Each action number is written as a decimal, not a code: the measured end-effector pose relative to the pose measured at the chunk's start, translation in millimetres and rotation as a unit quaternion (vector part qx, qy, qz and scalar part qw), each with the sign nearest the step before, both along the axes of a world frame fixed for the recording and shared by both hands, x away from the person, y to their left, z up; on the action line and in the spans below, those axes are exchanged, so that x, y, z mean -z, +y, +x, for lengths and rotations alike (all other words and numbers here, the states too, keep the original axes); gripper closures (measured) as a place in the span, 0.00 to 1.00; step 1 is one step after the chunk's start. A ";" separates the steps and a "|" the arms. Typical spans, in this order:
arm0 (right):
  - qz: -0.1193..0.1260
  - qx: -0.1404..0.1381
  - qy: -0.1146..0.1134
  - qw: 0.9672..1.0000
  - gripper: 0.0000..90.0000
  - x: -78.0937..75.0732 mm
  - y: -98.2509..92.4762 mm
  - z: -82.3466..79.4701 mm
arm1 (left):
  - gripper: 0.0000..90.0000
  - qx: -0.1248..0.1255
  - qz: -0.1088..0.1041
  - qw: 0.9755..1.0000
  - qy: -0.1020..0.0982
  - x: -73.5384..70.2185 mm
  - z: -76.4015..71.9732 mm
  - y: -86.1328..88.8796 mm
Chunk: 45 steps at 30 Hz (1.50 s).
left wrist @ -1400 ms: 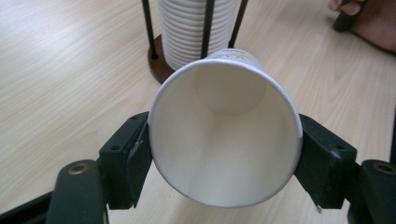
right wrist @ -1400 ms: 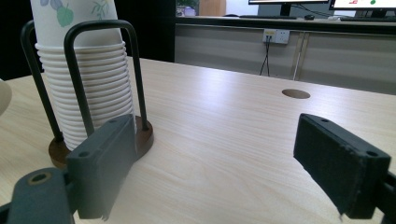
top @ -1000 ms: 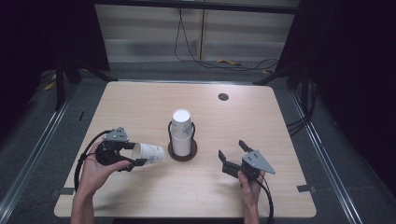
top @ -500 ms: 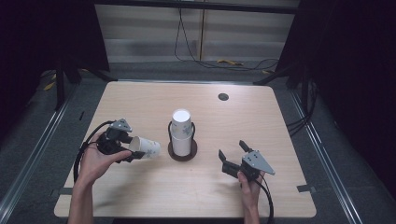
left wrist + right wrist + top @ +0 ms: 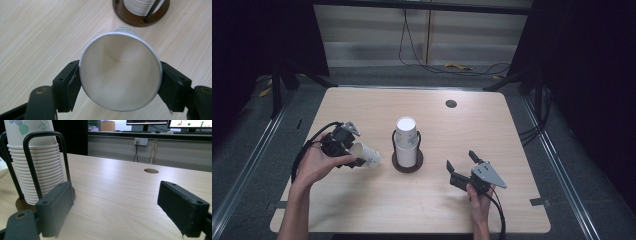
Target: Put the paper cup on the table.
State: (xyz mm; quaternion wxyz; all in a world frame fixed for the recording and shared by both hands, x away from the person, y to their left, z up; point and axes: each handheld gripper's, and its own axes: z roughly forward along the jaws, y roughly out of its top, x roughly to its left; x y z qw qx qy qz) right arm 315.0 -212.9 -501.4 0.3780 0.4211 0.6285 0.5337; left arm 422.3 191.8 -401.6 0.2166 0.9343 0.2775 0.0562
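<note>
Since the earlier frames the left tool [image 5: 353, 156] has carried the paper cup [image 5: 364, 155] away from the cup holder [image 5: 407, 162], toward the left side of the desk [image 5: 492, 130], and tilted its rim more toward the person. Its jaws have just been opening slightly, yet in the left gripper view both pads [image 5: 72, 83] press the cup's rim from either side, so the cup is clamped, lying on its side just above the desk. The right tool [image 5: 463, 168] has kept its place, jaws apart with nothing between them. The cup is thin white paper, conical, with a rolled rim and a faint leaf print. The holder has a round dark wooden base and black wire hoops around a ribbed stack of cups [image 5: 37, 170]. The desk is pale wood-grain laminate.
</note>
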 end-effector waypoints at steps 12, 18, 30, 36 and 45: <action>0.006 0.000 -0.002 1.000 0.14 0.2 -0.8 0.0 | 0.29 -0.002 0.073 0.997 0.031 10.5 17.9 -7.0; 0.008 0.003 -0.002 1.000 0.14 0.2 -1.3 0.0 | 0.27 -0.001 0.086 0.996 0.033 11.6 18.1 -13.5; 0.015 0.004 -0.006 1.000 0.14 0.6 -2.5 -1.2 | 0.25 -0.006 0.078 0.997 0.015 14.1 20.4 -20.5; 0.014 0.005 -0.006 1.000 0.14 0.6 -1.9 -1.4 | 0.24 -0.009 0.062 0.998 0.005 15.0 20.6 -21.6; 0.012 0.005 -0.008 1.000 0.14 0.5 -1.9 -1.3 | 0.21 -0.008 0.043 0.999 -0.010 14.3 20.1 -20.7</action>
